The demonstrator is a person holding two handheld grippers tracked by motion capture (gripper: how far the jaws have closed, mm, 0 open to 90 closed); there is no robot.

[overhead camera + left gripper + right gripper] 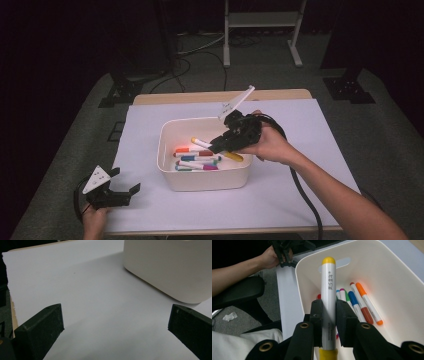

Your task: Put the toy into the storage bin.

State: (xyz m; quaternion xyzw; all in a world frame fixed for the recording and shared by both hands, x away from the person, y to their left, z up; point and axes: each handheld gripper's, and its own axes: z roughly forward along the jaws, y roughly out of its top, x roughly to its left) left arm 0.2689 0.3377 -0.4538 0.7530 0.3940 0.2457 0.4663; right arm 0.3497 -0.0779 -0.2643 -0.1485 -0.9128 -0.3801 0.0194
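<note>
At the near left corner of the table the left gripper (122,187) rests low over the smooth white sheet (280,195), its two blunt, matte black jaws spread wide with nothing between them; a grey three-cornered plate sits on top of it and the person's left hand (95,220) holds it from below. In the left gripper view the same jaws frame bare paper, with the rounded, satin cream corner of the plastic bin (170,270) just ahead to the right. Farther in, near the middle of the sheet, that bin (170,165) is a rounded-rectangle tub with thick walls and a slot handle in one end wall. The right gripper (329,315), held in the right hand (272,145), hangs over the bin's right side, its jaws clamped on a yellow-capped marker (328,290), a smooth white cylinder with printed lettering and a domed yellow cap, held above the bin's inside. Below it, several more markers (359,302) with blue, green, pink, red and orange caps lie loosely side by side on the bin floor. Beyond the sheet, a strip of pale wooden tabletop (200,96) shows at the far edge.
</note>
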